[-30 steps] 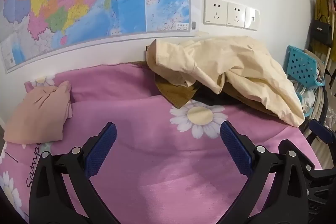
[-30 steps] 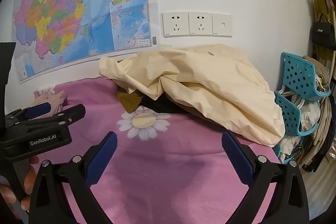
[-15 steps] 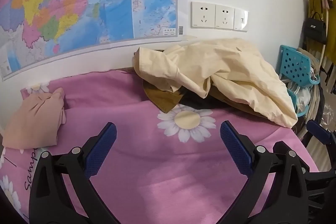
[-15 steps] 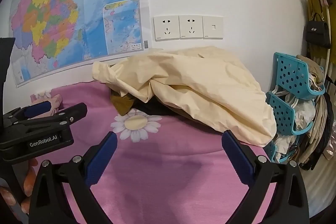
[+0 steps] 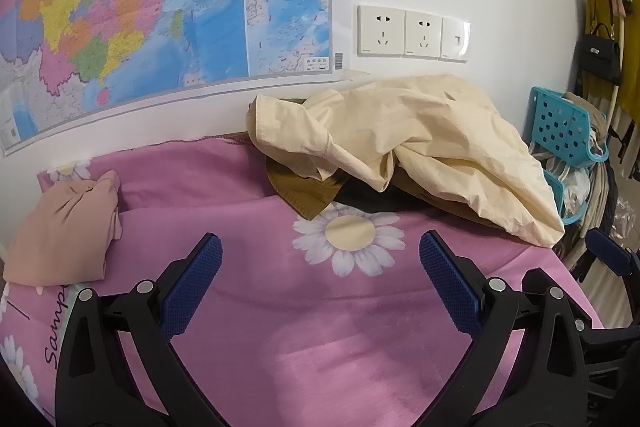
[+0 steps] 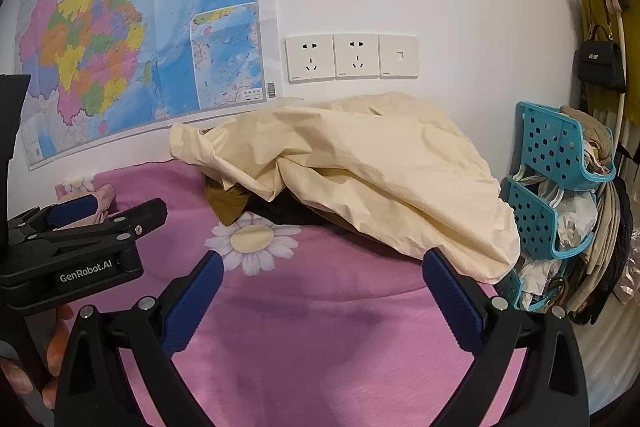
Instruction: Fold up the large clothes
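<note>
1. The left gripper (image 5: 320, 283) hangs released over the pink bed (image 5: 320, 347), its blue pads spread wide with nothing between them.
2. The right gripper (image 6: 318, 291) is likewise released, pads wide apart over bare sheet, grasping nothing; its right pad sits just in front of the near hem of the cream garment (image 6: 360, 171).
3. Seen from the right wrist, the left gripper's black body reaches in from the left edge of the bed, with the person's fingers (image 6: 56, 343) visible beneath it.
4. The cream garment (image 5: 408, 147) lies crumpled in a heap at the far right corner of the bed, against the wall, on top of an olive-brown piece (image 5: 304, 191) and something dark.
5. A white daisy print (image 5: 348, 239) on the sheet lies between the grippers and the heap.
6. A folded peach garment (image 5: 64, 231) rests at the far left edge of the bed.
7. Beyond the right edge stands a blue rack (image 6: 560, 163); a map (image 5: 140, 7) and wall sockets (image 6: 352, 57) are on the wall.
</note>
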### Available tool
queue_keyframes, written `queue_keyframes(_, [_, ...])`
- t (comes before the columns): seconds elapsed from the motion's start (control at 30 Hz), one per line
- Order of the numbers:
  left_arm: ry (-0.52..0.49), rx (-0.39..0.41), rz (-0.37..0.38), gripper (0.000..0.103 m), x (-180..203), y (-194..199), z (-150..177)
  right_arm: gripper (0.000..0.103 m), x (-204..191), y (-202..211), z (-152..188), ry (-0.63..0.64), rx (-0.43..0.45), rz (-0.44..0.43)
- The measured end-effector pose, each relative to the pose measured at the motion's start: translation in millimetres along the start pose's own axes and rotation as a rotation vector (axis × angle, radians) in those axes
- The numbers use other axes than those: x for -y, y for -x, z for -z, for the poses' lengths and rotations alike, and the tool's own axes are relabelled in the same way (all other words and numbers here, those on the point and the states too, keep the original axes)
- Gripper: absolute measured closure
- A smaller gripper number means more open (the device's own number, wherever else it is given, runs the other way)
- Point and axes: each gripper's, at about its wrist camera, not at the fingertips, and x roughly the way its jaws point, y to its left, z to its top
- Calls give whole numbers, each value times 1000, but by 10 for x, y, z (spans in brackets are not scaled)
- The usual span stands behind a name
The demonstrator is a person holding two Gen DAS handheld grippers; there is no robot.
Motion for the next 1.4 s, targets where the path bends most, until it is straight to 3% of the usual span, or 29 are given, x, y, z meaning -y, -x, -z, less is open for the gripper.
queue_keyframes(1.4, [4,-9,17,5,49,-38,-18,6,34,-19,-15,-4,7,8])
